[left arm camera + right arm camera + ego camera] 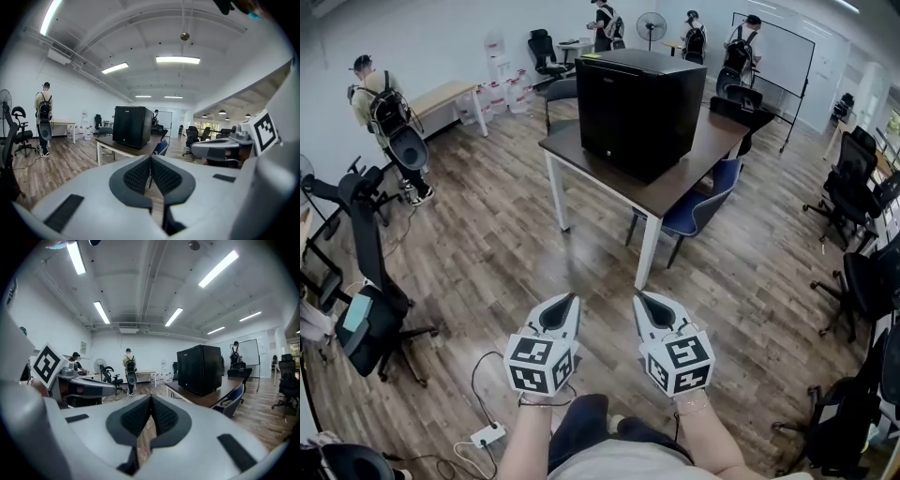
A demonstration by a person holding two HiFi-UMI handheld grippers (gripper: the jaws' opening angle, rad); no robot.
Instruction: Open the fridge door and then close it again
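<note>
Fridge (639, 111): a small black box on the brown table (717, 141), near the table's corner and across the room from us. Its door (607, 112), which we take to be the face turned our way, looks shut, with no gap showing. We can't make out a handle from here. It sits at table height, so we judge the door can be reached with arms held out roughly level, no stooping.

A blue chair (701, 211) is tucked under the table's near side and could get in the way if we come in from there. Wood floor (506, 253) lies between us and the table.

The left gripper (570, 302) and right gripper (641, 300) are held side by side, low in front of the body. Both point toward the fridge and are well apart from it. Each gripper's jaws are pressed together with nothing between them, and only floor and table show past the pads. We judge they're closed and empty because there's nothing to grab yet: this is the approach, and opening hasn't started. The next move calls for getting close, then spreading one pair of jaws to catch the door edge.

Further out, a person (384, 108) with a backpack stands at the left and more people are by the far wall. Office chairs (375, 309) line the sides. A power strip (487, 435) with its cable lies by our feet, a likely trip risk.
</note>
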